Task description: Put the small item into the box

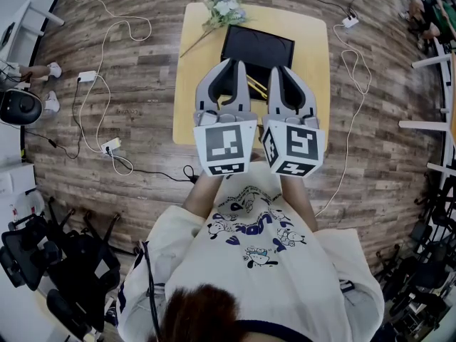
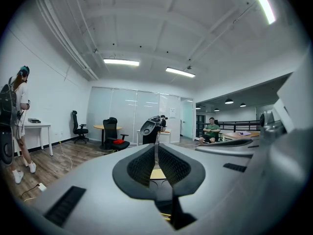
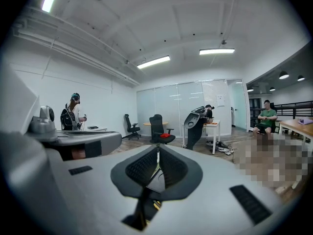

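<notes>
I hold both grippers side by side above the yellow table (image 1: 191,84), and both point away from me toward the black box (image 1: 258,46). The left gripper (image 1: 236,64) has its two jaws pressed together at the tips, and in the left gripper view (image 2: 155,147) there is nothing between them. The right gripper (image 1: 279,68) is the same: in the right gripper view (image 3: 158,152) its jaws are closed fully on each other and carry nothing. The black box lies on the far half of the table. Beside its far left corner rests a bunch of pale flowers (image 1: 224,7). Between my two grippers I see thin yellow sticks (image 1: 255,85) at the near edge of the box. I cannot tell whether they lie inside it or on the table.
</notes>
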